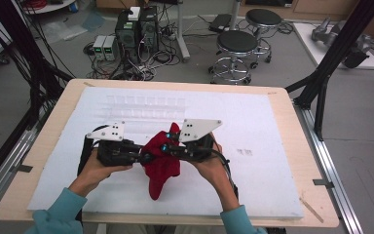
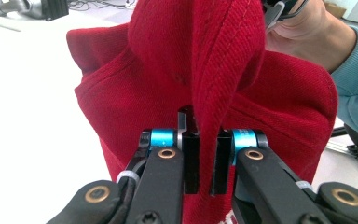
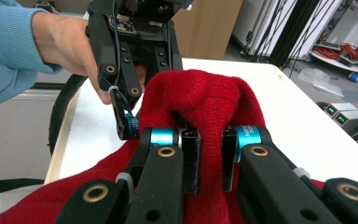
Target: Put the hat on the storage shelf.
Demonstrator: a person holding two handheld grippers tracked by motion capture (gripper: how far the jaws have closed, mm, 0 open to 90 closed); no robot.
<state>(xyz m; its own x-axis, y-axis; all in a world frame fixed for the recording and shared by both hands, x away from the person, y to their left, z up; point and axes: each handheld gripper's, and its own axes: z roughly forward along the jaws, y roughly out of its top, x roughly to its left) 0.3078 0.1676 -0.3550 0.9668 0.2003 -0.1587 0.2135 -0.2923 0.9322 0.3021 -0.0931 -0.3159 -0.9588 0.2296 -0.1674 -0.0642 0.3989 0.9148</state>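
Red ribbed knit cloth (image 1: pixel 159 165) is bunching up between both my hand-held grippers, left (image 2: pixel 204 161) and right (image 3: pixel 209 158) each pinching a soft fold above the white foam-topped desk (image 1: pixel 272 126).

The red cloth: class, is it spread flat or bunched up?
Bunched up. The red cloth rises in folds, pinched by the left gripper and right gripper.

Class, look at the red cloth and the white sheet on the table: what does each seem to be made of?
Red cloth: looks like knitted or woven wool-type fabric, matte, with visible ribbed weave and soft folds. White sheet: possibly foam board, matte with a faintly grainy face; hard to tell.
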